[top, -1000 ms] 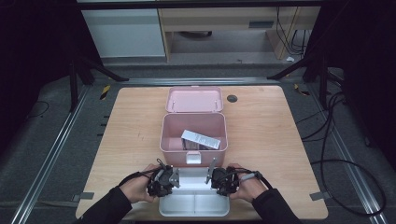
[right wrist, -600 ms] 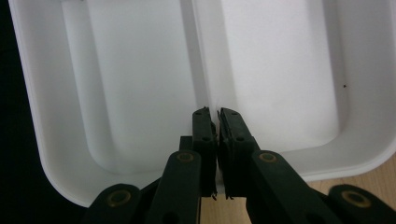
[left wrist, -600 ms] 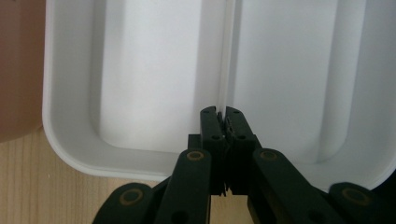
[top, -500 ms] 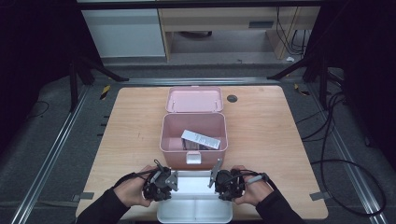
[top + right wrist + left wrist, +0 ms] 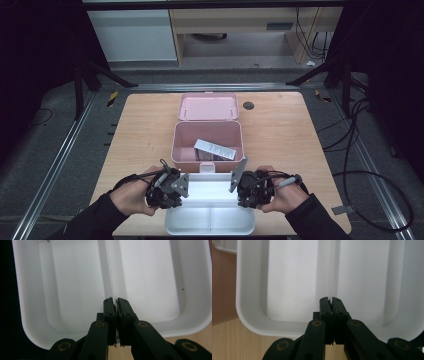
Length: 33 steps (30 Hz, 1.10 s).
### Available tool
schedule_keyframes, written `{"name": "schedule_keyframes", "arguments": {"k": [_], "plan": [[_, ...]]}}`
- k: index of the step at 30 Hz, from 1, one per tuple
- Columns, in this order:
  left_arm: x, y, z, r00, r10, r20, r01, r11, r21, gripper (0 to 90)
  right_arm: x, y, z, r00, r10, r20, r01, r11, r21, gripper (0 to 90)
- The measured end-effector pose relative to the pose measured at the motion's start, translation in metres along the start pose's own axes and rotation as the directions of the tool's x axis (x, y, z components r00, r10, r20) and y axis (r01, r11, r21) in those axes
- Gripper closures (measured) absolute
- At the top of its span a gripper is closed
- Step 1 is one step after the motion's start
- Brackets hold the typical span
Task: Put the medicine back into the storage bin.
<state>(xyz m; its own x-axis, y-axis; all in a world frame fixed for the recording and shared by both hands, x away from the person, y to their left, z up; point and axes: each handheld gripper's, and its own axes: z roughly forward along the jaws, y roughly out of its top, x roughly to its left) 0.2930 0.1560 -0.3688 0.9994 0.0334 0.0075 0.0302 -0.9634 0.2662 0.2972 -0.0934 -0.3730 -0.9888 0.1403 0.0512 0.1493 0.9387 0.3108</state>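
At the near edge of the wooden table (image 5: pixel 280 135), a white two-compartment tray (image 5: pixel 210 220) is held by both grippers. The left gripper (image 5: pixel 331 305) and right gripper (image 5: pixel 114 305) are each clenched on the tray's central divider at opposite ends. Beyond sits an open pink box (image 5: pixel 207 146) holding a small carton (image 5: pixel 214 149).

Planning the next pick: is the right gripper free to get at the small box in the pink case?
Probably not yet: the right gripper is shut on the white tray's divider. The pink case itself stands open.
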Motion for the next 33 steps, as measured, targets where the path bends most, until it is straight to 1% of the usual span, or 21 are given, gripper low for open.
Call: {"name": "schedule_keyframes", "arguments": {"k": [3, 6, 7, 10, 11, 12, 13, 14, 15, 16, 17, 18, 20, 21, 23, 25, 29, 30, 31, 32, 33], "plan": [[0.008, 0.005, -0.018, 0.9999, 0.001, -0.013, -0.001, 1.0000, 0.006, 88.7, -0.005, 0.005, -0.012, 0.9998, -0.005, 0.017, 0.005, 1.000, -0.010, 86.4], [0.014, 0.006, -0.025, 0.9997, 0.003, -0.023, -0.003, 1.0000, 0.006, 88.4, -0.009, 0.008, -0.019, 0.9997, -0.004, 0.022, 0.005, 1.000, -0.022, 86.5], [0.022, 0.008, -0.033, 0.9995, 0.004, -0.032, -0.003, 1.0000, 0.005, 88.4, -0.015, 0.011, -0.025, 0.9994, -0.006, 0.033, 0.007, 0.999, -0.031, 86.5], [0.029, 0.010, -0.040, 0.9992, 0.010, -0.038, -0.010, 0.9999, 0.010, 88.5, -0.020, 0.013, -0.031, 0.9990, -0.008, 0.043, 0.010, 0.999, -0.035, 86.6], [0.037, 0.012, -0.045, 0.9989, 0.016, -0.043, -0.016, 0.9998, 0.010, 88.8, -0.029, 0.017, -0.037, 0.9986, -0.012, 0.052, 0.014, 0.999, -0.036, 86.3], [0.037, 0.012, -0.045, 0.9989, 0.016, -0.043, -0.016, 0.9998, 0.010, 88.8, -0.029, 0.017, -0.037, 0.9986, -0.012, 0.052, 0.014, 0.999, -0.036, 86.3], [0.045, 0.014, -0.050, 0.9984, 0.020, -0.054, -0.020, 0.9997, 0.011, 88.9, -0.038, 0.020, -0.043, 0.9978, -0.014, 0.064, 0.016, 0.999, -0.039, 86.1], [0.045, 0.014, -0.050, 0.9984, 0.020, -0.054, -0.020, 0.9997, 0.011, 88.9, -0.038, 0.020, -0.043, 0.9978, -0.014, 0.064, 0.016, 0.999, -0.039, 86.1], [0.056, 0.015, -0.055, 0.9976, 0.020, -0.066, -0.020, 0.9998, 0.010, 88.8, -0.047, 0.023, -0.048, 0.9969, -0.016, 0.076, 0.019, 0.999, -0.038, 86.2], [0.056, 0.015, -0.055, 0.9976, 0.020, -0.066, -0.020, 0.9998, 0.010, 88.8, -0.047, 0.023, -0.048, 0.9969, -0.016, 0.076, 0.019, 0.999, -0.038, 86.2], [0.065, 0.015, -0.058, 0.9974, 0.020, -0.069, -0.021, 0.9998, -0.004, 88.7, -0.056, 0.025, -0.052, 0.9962, -0.017, 0.085, 0.021, 0.999, -0.041, 86.1], [0.065, 0.015, -0.058, 0.9974, 0.020, -0.069, -0.021, 0.9998, -0.004, 88.8, -0.056, 0.025, -0.052, 0.9962, -0.017, 0.085, 0.021, 0.999, -0.041, 86.1], [0.076, 0.015, -0.061, 0.9974, 0.015, -0.070, -0.016, 0.9998, -0.014, 88.7, -0.065, 0.027, -0.055, 0.9956, -0.019, 0.092, 0.023, 0.999, -0.047, 86.1], [0.086, 0.015, -0.064, 0.9973, 0.016, -0.072, -0.017, 0.9997, -0.018, 88.7, -0.074, 0.029, -0.058, 0.9947, -0.019, 0.101, 0.025, 0.998, -0.058, 86.2], [0.091, 0.015, -0.065, 0.9973, 0.017, -0.072, -0.018, 0.9997, -0.019, 88.7, -0.078, 0.030, -0.059, 0.9943, -0.022, 0.104, 0.028, 0.998, -0.059, 86.3], [0.105, 0.014, -0.066, 0.9969, 0.034, -0.071, -0.035, 0.9992, -0.020, 89.1, -0.090, 0.034, -0.062, 0.9933, -0.021, 0.113, 0.028, 0.998, -0.061, 86.2], [0.123, 0.011, -0.068, 0.9979, 0.029, -0.059, -0.030, 0.9992, -0.025, 89.1, -0.106, 0.040, -0.064, 0.9936, -0.036, 0.107, 0.043, 0.997, -0.061, 86.7], [0.123, 0.011, -0.068, 0.9979, 0.029, -0.059, -0.030, 0.9992, -0.025, 89.0, -0.106, 0.040, -0.064, 0.9936, -0.036, 0.107, 0.043, 0.997, -0.061, 86.7], [0.132, 0.010, -0.068, 0.9981, 0.022, -0.058, -0.024, 0.9993, -0.029, 88.9, -0.114, 0.043, -0.064, 0.9933, -0.038, 0.109, 0.046, 0.997, -0.063, 86.7], [0.132, 0.010, -0.068, 0.9981, 0.022, -0.058, -0.024, 0.9993, -0.029, 89.0, -0.119, 0.044, -0.065, 0.9926, -0.041, 0.114, 0.048, 0.997, -0.058, 86.6], [0.141, 0.010, -0.067, 0.9982, 0.020, -0.058, -0.021, 0.9996, -0.021, 88.9, -0.123, 0.046, -0.064, 0.9922, -0.041, 0.118, 0.048, 0.997, -0.056, 86.7]]}}
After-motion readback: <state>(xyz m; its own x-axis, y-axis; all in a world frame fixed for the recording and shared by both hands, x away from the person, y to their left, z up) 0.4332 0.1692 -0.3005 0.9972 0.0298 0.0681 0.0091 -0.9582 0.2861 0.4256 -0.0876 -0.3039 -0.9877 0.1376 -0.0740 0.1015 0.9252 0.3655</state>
